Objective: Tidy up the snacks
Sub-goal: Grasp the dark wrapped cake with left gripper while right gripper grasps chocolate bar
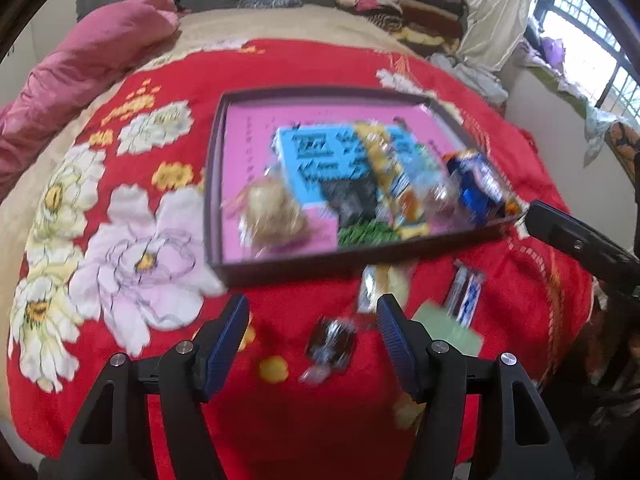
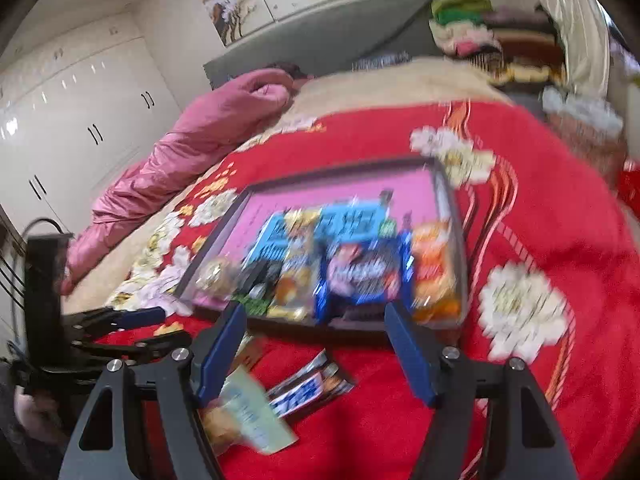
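**Both tongs spread wide above a bed strewn with snacks**

The left tongs (image 1: 312, 338) hang released over the red flowered blanket (image 1: 168, 80), blue pads wide apart and gripping nothing. Just below the gap between them lies a small dark-wrapped candy with twisted clear ends (image 1: 330, 344), and beside it a little round yellow sweet (image 1: 273, 368). Against the right pad sits a pale cream-wrapped snack (image 1: 370, 284); further right lie a flat pale green packet (image 1: 450, 326) and a dark bar with blue and white lettering (image 1: 466, 292), all loose on the blanket.

The right tongs (image 2: 316, 346) are likewise released and bare. Close under their left pad the pale green packet (image 2: 256, 416) overlaps something orange-brown, too blurred to name, and the dark bar (image 2: 310, 388) lies between the pads.

Beyond both stands the shallow dark-rimmed box with a pink floor (image 1: 216, 184). Inside it rest a light blue printed carton (image 1: 316, 160), a clear-wrapped golden pastry (image 1: 272, 216) at the near left, a yellow and orange packet (image 1: 394, 184), and a blue packet (image 1: 476, 188) tilted against the right rim. From the right-hand view an orange bag (image 2: 434, 272) fills the box's right end.

Further off, a pink quilt (image 1: 92, 60) is bunched along the left of the bed and folded clothes (image 1: 400, 4) are stacked near the headboard.
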The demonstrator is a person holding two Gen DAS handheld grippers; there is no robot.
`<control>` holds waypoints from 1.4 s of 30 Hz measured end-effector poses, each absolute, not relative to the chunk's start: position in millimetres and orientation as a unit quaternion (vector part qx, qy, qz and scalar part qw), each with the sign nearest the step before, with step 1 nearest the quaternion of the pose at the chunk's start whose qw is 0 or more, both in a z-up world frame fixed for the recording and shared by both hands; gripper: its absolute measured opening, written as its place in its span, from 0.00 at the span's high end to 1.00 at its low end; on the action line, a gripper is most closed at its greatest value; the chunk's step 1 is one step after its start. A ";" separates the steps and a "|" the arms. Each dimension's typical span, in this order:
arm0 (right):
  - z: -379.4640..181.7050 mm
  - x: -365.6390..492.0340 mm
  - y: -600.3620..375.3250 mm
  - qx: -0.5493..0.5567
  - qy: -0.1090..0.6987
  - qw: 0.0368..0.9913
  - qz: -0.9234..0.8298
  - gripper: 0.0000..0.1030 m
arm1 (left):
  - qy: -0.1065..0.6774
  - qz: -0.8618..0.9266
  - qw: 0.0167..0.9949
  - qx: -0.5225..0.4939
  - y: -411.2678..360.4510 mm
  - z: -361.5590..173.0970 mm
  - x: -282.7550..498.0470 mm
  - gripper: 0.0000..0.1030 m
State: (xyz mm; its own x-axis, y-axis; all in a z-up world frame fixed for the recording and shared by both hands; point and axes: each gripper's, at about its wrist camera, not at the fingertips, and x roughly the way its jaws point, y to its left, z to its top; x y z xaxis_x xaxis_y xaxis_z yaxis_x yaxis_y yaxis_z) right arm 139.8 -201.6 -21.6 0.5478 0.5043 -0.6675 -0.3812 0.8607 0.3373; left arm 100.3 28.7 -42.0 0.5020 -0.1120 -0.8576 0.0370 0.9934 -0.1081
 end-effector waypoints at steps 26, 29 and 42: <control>-96.7 144.6 -156.9 0.072 0.529 0.823 0.194 0.61 | 0.513 -0.070 0.855 -0.021 15.1 -86.1 97.1 0.66; -89.1 138.9 -159.0 0.066 0.516 0.828 0.212 0.66 | 0.513 -0.075 0.855 -0.023 14.0 -87.8 99.0 0.69; -7.6 118.2 -190.6 0.086 0.370 0.884 0.271 0.70 | 0.470 -0.083 0.871 -0.119 49.3 -45.3 91.4 0.71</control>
